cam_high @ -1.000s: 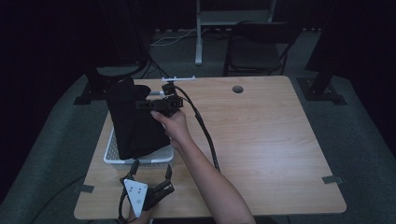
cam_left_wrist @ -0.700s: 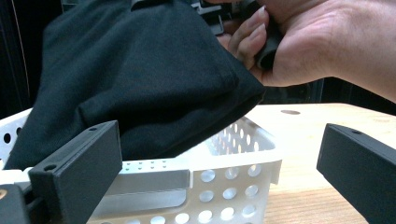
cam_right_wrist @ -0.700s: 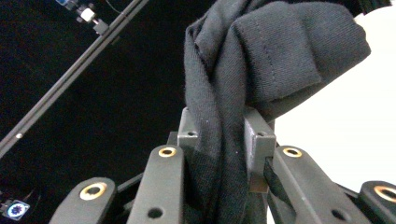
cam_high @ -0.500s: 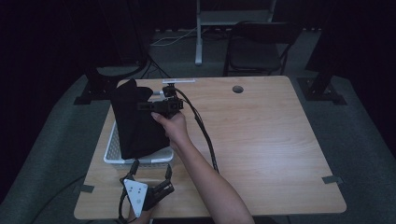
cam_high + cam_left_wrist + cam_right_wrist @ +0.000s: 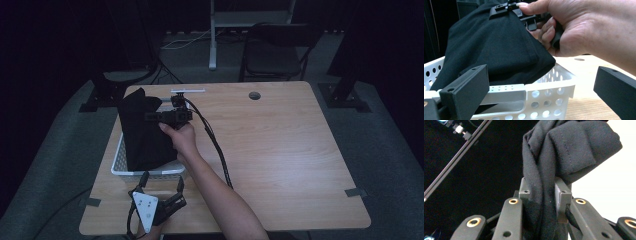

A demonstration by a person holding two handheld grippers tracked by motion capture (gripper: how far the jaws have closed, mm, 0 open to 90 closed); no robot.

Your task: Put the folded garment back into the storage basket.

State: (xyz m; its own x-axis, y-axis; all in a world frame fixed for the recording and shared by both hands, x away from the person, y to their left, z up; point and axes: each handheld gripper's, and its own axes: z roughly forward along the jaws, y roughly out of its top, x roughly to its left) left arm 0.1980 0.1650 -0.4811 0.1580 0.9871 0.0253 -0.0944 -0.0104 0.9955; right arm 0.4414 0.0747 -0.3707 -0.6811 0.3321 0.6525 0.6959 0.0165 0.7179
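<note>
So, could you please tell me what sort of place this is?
Probably a recording studio or lab: dark surroundings, one wooden table, black stands beside it, a folding chair behind.

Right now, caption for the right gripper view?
Right claw shut on a bunched fold of black cloth.

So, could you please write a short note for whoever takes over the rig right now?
Right tool: shut on the black cloth, holding its top edge up above the white basket.
Left tool: open, holding nothing, at the table's near edge facing the basket.
Done: cloth gripped and partly raised.
Left: its lower part sits in the basket; probably lift it clear and set it down.
</note>
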